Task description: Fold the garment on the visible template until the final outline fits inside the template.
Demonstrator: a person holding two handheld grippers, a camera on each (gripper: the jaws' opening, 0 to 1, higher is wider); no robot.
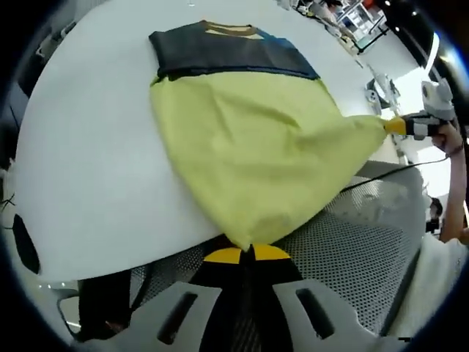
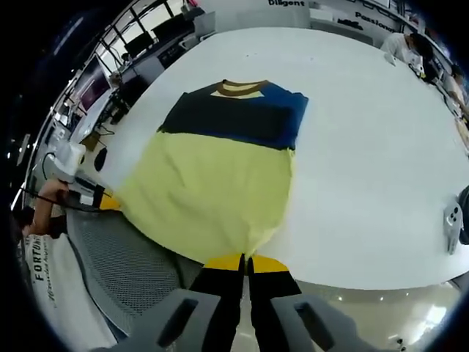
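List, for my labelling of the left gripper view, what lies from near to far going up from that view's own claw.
Left claw shut on the hem → yellow lower part of the fabric garment → dark navy upper band → tan collar → bare white tabletop.

Each gripper has black jaws tipped with yellow pads, rising from a pale grey housing with dark slots: the left gripper (image 1: 246,254) and the right gripper (image 2: 245,262). The person wears a white T-shirt (image 2: 45,270) with dark lettering on the short sleeve, and a dark wristband (image 1: 456,150).
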